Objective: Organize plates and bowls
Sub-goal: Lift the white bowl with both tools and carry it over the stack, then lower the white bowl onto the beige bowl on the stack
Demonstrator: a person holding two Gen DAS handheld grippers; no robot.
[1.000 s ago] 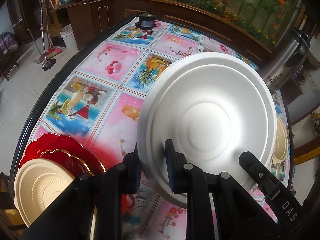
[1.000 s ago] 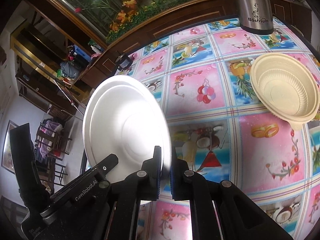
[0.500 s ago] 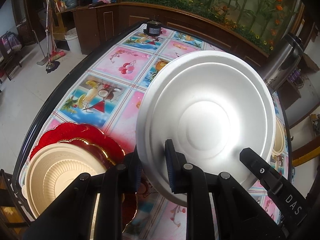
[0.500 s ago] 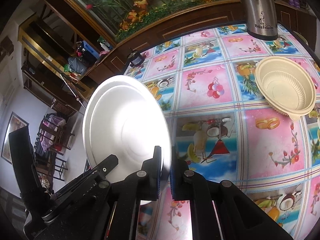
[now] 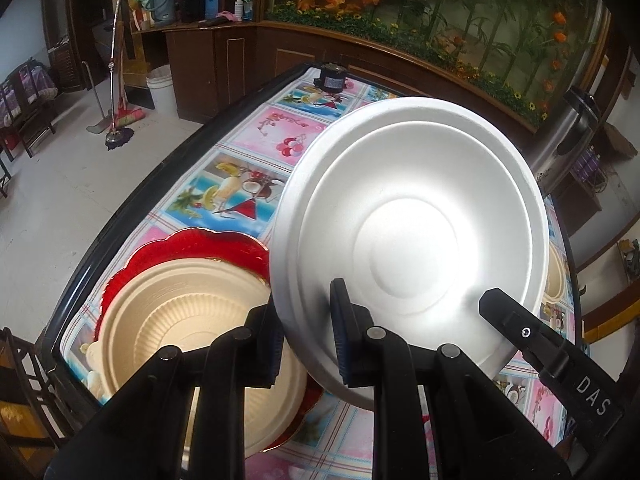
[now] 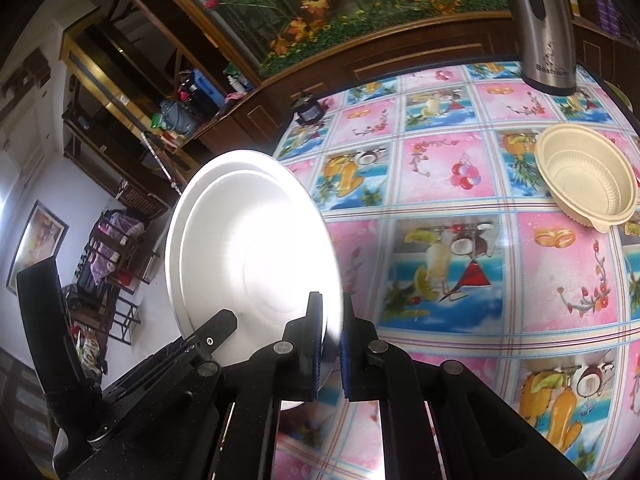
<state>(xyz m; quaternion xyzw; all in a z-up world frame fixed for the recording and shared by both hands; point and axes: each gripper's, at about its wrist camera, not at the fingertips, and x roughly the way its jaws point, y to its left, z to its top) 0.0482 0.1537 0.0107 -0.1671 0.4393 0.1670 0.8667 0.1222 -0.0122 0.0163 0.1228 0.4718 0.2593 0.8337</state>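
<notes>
On the fruit-print tablecloth [image 6: 440, 240] stands a steel kettle [image 6: 540, 20] marked "Bestrium".

Matt white foam plate [image 5: 412, 216]; glossy red plate [image 5: 200, 248] beside it; brushed-metal kettle [image 6: 540, 20]; shiny plastic bench [image 6: 460, 240] cloth.

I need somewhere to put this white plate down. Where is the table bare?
Bare cloth lies between the black device, kettle and cream bowl. The near left corner is crowded: a cream plate sits on red plates.
</notes>
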